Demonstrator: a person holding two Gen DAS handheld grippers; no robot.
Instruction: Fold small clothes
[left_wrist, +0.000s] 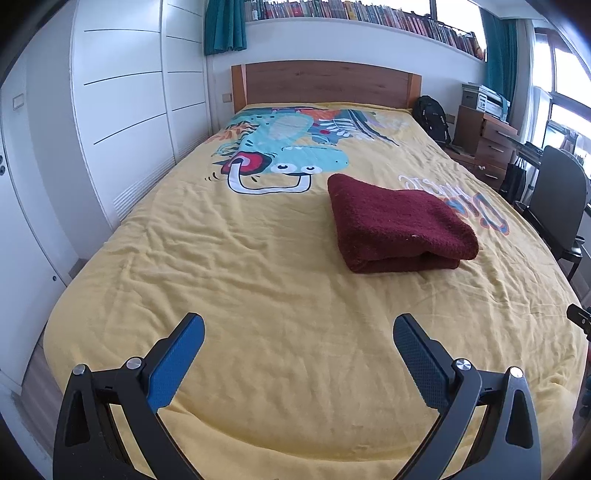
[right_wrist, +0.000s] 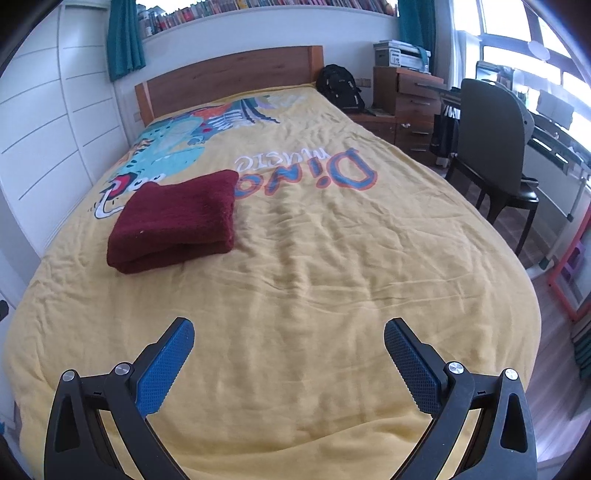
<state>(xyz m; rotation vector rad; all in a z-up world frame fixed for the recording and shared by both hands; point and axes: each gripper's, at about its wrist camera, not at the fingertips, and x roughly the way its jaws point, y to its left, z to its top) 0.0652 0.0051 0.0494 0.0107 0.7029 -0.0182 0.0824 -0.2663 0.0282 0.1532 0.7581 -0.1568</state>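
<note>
- Left wrist view: the left gripper (left_wrist: 298, 325) stands wide open, with nothing between its two black fingers. Each finger carries a flat blue pad (left_wrist: 176, 363) with a fine dimpled grip texture and a rounded tip.
- The fingers hover above the near part of the bedspread (left_wrist: 258, 288) — a soft yellow fabric, creased in shallow ridges, printed with a teal cartoon dinosaur (left_wrist: 284, 147).
- The folded garment (left_wrist: 397, 223) lies on the bedspread well ahead of the gripper and to the right of centre. It is a dark red, nubby fleece-like cloth folded into a thick rectangular bundle; the stacked layers show at its near edge.
- A flat wooden headboard (left_wrist: 325, 83) closes the far end of the bed; smooth white wardrobe panels (left_wrist: 122, 92) run along the left.
- Right wrist view: the right gripper (right_wrist: 289, 325) is spread to its full width and holds nothing; its blue pads (right_wrist: 165, 365) show the same dimpled surface.
- Here the same garment (right_wrist: 177, 221) lies ahead and to the left, apart from the fingers, its rounded folded edge facing right.
- Beyond the garment the bedspread (right_wrist: 332, 258) bears large upside-down blue-and-orange lettering (right_wrist: 314, 170).
- A dark chair (right_wrist: 491, 140) with a curved back stands on the wood floor to the right — beside a brown drawer unit (right_wrist: 410, 96).
</note>
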